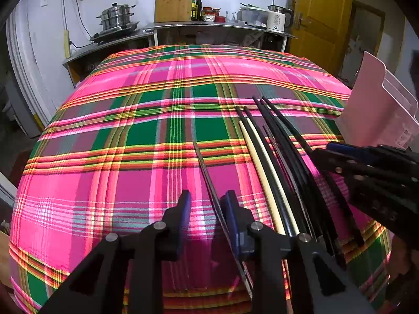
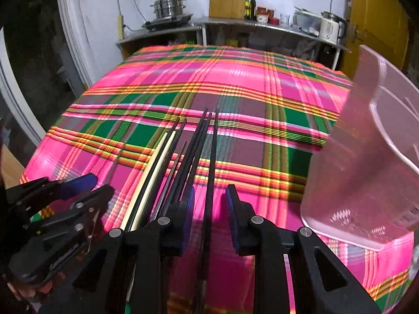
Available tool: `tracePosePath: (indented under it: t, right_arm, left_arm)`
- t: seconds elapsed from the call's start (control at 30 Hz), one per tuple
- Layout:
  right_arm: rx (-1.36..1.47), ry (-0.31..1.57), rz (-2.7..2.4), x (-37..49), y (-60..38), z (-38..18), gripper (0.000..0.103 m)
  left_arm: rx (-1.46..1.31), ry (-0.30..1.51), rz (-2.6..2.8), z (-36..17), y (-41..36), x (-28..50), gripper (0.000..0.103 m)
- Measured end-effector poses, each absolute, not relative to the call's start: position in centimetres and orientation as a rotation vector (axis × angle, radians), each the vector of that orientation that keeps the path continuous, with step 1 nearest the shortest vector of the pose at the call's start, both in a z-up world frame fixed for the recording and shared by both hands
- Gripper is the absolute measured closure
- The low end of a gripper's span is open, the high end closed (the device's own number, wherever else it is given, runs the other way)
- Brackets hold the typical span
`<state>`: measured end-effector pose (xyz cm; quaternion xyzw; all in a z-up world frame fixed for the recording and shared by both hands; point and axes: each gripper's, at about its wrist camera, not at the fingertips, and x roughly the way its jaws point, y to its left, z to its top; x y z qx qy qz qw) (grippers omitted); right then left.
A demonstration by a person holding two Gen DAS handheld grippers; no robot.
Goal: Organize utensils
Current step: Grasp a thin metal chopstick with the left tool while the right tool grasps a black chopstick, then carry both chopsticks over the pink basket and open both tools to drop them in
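Between left fingers (image 1: 205,209) | thin chopstick (image 1: 203,162) against right pad | narrow gap

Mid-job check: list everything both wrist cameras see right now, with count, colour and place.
tablecloth: one, pink-green plaid, covers the table
black chopsticks: at least four, black, bundled on the cloth's right part
cream chopsticks: two, cream with black tips, left edge of the bundle
metal chopstick: one, thin grey, apart to the left of the bundle
utensil holder: one, translucent pink, far right
steamer pot: one, steel, back counter left
cutting board: one, wooden, leaning on the wall
kettle: one, white, counter right
door: one, yellow, right
left tongs: open, astride the metal chopstick
right tongs: open, astride one black chopstick
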<state>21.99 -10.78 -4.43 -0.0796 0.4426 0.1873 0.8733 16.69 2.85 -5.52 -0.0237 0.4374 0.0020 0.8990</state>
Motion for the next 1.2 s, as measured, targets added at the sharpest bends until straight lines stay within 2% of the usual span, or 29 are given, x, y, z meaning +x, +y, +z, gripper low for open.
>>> tracePosePath:
  t: [0.17,0.23,0.27,0.3,0.33,0.4,0.63,1.2]
  right_arm:
    - [-0.176,0.969,0.381,23.9,-10.0,-5.3,0.079]
    - [-0.178,0.985,0.383,24.7,-9.7,-5.5,0.079]
    - [-0.178,0.984,0.383,25.0,-9.4,-5.5,0.08]
    - [-0.179,0.99,0.382,25.4,-9.3,-5.5,0.086]
    - [-0.178,0.996,0.385,25.6,-9.3,-5.4,0.097]
    - [-0.157,1.003,0.397,25.7,-9.3,-5.2,0.097]
    - [-0.104,0.935,0.437,23.7,-10.2,-2.1,0.097]
    - [0.024,0.739,0.466,17.7,-15.6,7.2,0.097]
  left_arm:
    - [-0.055,0.908,0.006,-5.5,3.1,17.4,0.078]
    - [-0.05,0.909,0.007,-5.5,3.1,17.5,0.082]
    - [-0.047,0.91,0.007,-5.5,3.1,17.7,0.087]
    - [-0.046,0.914,0.007,-5.5,3.1,17.9,0.092]
    - [-0.055,0.918,0.003,-5.5,3.3,18.0,0.093]
    - [-0.09,0.929,-0.008,-5.4,3.8,18.4,0.097]
    - [-0.164,0.884,-0.041,-3.3,5.1,17.5,0.097]
    - [-0.187,0.72,-0.168,6.9,4.2,12.7,0.097]
